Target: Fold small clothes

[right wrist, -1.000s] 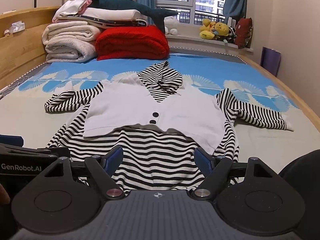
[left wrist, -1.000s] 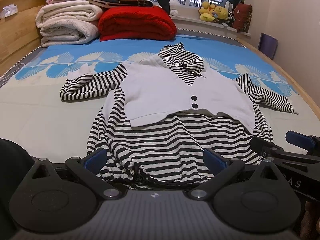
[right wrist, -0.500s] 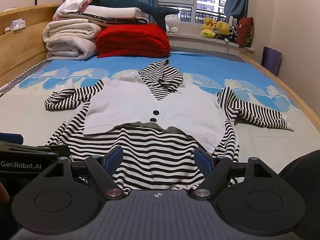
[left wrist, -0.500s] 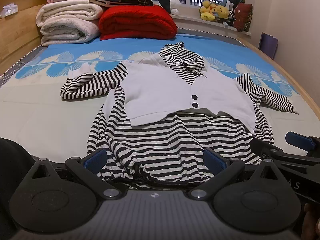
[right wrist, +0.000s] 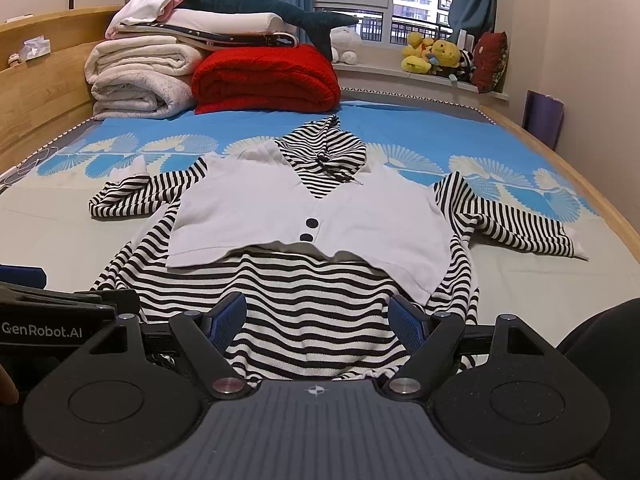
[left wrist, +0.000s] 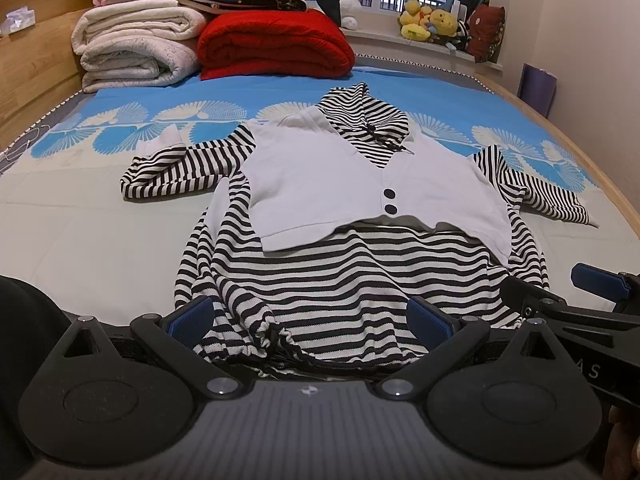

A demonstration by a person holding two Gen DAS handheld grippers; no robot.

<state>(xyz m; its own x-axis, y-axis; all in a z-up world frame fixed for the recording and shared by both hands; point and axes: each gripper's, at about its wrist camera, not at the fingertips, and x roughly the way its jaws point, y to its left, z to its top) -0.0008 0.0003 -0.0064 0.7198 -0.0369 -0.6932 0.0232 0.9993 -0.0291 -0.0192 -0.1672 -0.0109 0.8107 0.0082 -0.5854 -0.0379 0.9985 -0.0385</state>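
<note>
A small black-and-white striped hooded top point(left wrist: 332, 292) point(right wrist: 312, 304) with a white vest front point(left wrist: 360, 184) point(right wrist: 304, 224) lies flat on the bed, sleeves spread to both sides and hood pointing away. My left gripper point(left wrist: 310, 316) is open at the near hem, left of centre, and the gathered hem lies between its blue pads without being pinched. My right gripper point(right wrist: 316, 316) is open too, straddling the hem's right part. Each gripper shows at the edge of the other's view, the right gripper point(left wrist: 600, 296) and the left gripper point(right wrist: 60, 308).
Folded white blankets point(left wrist: 136, 48) and a red blanket point(left wrist: 276, 48) are stacked at the far end of the bed. Plush toys point(left wrist: 432, 26) sit on the window sill. A wooden bed frame point(left wrist: 32, 64) runs along the left, and a purple bag point(left wrist: 538, 88) stands by the right wall.
</note>
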